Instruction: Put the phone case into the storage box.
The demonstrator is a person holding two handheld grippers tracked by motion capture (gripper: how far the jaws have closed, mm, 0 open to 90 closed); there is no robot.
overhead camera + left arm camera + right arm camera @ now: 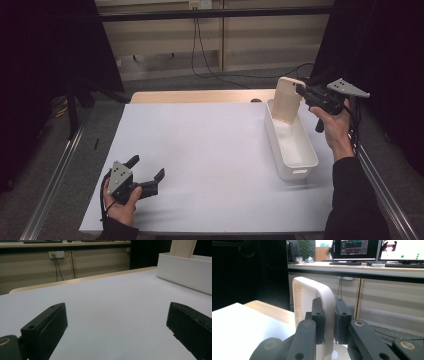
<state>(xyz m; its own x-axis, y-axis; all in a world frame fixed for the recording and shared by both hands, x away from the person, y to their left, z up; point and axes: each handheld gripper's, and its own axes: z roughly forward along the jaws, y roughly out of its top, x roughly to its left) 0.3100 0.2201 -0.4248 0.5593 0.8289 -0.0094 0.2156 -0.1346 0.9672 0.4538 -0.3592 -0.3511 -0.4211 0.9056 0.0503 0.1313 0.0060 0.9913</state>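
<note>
While held upright, the smooth rounded lid [289, 100] sits clamped in right tongs [301, 90].

My right gripper [301, 91] has black jaws, clamped on a cream lid [289, 99] above the plain white bin [301, 162]. My left gripper [147, 176] is black too, on the white table [210, 150].

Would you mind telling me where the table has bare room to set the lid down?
The white sheet lies bare between the left gripper and the white bin, and along its far edge. The crowded spot is the bin's far end, where the right gripper holds the lid upright.
</note>
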